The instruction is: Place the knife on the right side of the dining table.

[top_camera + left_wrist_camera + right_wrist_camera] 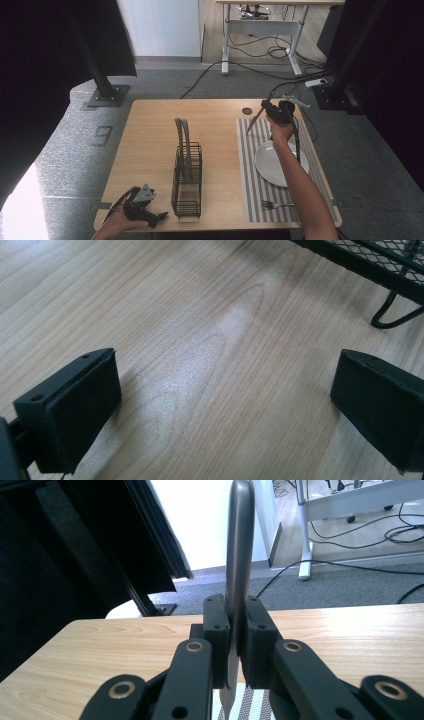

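Note:
My right gripper (270, 111) is raised over the far end of the striped placemat (250, 165) and is shut on a slim metal table knife (255, 122). In the right gripper view the knife (239, 545) stands edge-on between the pads, with its rounded end up and its other end pointing down at the mat. My left gripper (159, 217) rests low at the table's front left, beside the black wire rack (187, 200). Its jaws are wide open over bare wood in the left gripper view (225, 405).
A white plate (272, 167) lies on the placemat, and a fork (272, 204) lies at the mat's near end. Two grey plates (182, 137) stand upright in the rack. A rack foot (395, 315) is close ahead of the left gripper.

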The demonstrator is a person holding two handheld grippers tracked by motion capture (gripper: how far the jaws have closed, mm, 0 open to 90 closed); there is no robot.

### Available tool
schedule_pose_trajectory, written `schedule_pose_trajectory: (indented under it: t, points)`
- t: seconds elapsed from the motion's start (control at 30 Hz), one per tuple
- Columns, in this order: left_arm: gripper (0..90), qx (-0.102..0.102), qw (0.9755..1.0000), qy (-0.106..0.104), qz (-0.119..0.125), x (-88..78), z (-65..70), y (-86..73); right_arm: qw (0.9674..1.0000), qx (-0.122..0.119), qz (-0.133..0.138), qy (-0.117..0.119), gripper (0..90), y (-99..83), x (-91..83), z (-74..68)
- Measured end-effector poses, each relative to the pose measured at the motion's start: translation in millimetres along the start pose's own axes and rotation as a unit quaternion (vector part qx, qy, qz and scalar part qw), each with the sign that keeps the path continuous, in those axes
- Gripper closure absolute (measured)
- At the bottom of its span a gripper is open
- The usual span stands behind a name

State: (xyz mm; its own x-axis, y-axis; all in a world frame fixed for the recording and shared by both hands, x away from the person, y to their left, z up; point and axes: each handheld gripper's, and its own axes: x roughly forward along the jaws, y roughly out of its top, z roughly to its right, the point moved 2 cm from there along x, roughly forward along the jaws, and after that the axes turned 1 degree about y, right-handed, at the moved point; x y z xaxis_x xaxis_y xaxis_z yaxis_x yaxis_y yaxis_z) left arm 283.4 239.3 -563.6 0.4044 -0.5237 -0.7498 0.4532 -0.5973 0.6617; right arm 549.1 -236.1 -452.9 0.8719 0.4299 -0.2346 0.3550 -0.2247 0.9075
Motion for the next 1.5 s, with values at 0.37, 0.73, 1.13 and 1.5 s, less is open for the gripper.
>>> schedule_pose_trajectory:
  t: [0.37, 0.73, 1.13, 1.5]
  points:
    - [0.0, 0.0, 1.0, 0.0, 0.0, 0.0, 0.0, 0.0, 0.9999, 0.002, 0.006, -0.008, 82.7, -1.1, 2.0, 3.3]
    - [0.0, 0.0, 1.0, 0.0, 0.0, 0.0, 0.0, 0.0, 0.9999, 0.006, 0.001, -0.014, 82.5, -0.3, -2.3, 9.5]
    - [0.0, 0.0, 1.0, 0.0, 0.0, 0.1, 0.0, 0.1, 0.9993, 0.037, -0.003, -0.007, 82.6, -4.7, -15.5, 23.1]
    - [0.0, 0.0, 1.0, 0.0, 0.0, 0.1, 0.0, 0.1, 0.9994, 0.018, -0.008, -0.029, 80.6, -4.7, -15.8, 25.2]
